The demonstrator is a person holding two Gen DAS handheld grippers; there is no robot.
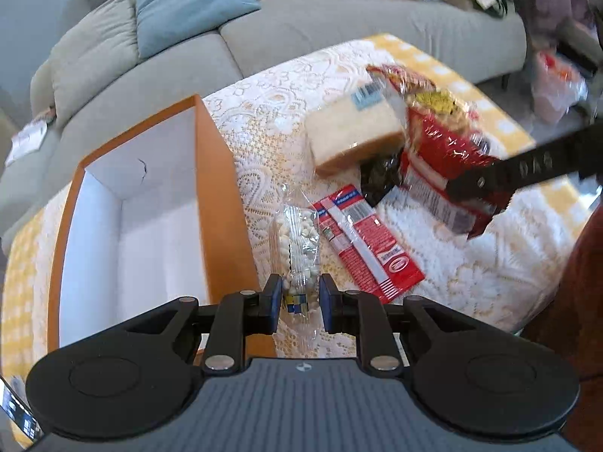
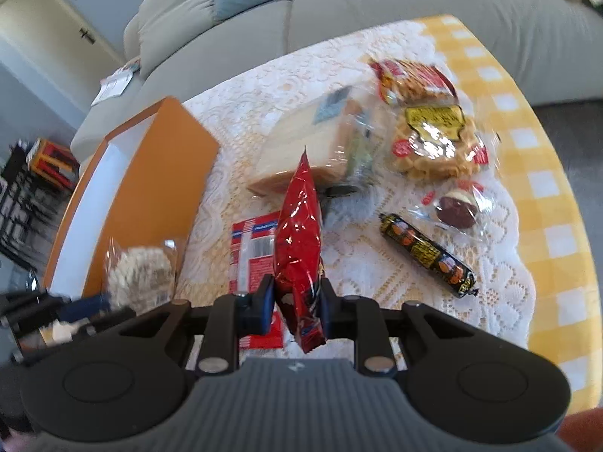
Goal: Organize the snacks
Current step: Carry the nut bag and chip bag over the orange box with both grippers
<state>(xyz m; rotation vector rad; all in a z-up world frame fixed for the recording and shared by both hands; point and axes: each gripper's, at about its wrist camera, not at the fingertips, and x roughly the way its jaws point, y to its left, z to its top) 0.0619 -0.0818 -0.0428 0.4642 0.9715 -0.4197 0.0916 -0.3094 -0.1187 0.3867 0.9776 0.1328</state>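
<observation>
Between the right gripper [image 2: 296, 297] pads, a crinkled glossy red bag [image 2: 299, 241].

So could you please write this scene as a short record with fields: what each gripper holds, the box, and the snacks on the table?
left gripper: shut on a clear bag of small white candies
right gripper: shut on a red foil snack bag
orange box: open, white inside, nothing seen in it
table: lace cloth over a yellow checked cloth
on the table: sliced bread loaf, waffle pack, dark sausage-shaped roll, flat red packet, small wrapped round cake
</observation>
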